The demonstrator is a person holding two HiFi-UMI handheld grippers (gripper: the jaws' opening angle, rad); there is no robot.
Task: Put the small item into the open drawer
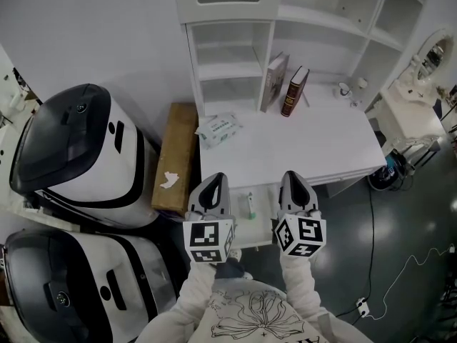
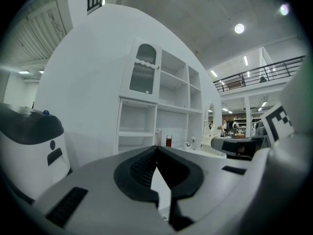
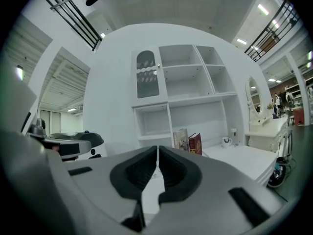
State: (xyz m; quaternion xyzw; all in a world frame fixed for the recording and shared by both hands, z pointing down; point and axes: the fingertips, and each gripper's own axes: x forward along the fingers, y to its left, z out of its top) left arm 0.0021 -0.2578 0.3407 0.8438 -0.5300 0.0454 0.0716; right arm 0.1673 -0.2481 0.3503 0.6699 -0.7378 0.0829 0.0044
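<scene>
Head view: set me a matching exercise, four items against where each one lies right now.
Things:
1. wipes pack
2. dark red book
3. small tube
4. cardboard box

Places:
A. in the open drawer
B. propped at the back of the desk
C. flat on the desk top, near its left end
D. off the desk, alongside it

Pairs: 1-C, 2-B, 3-A, 4-D

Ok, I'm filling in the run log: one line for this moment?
left tongs: shut, empty | right tongs: shut, empty | small tube: lying in open drawer
</scene>
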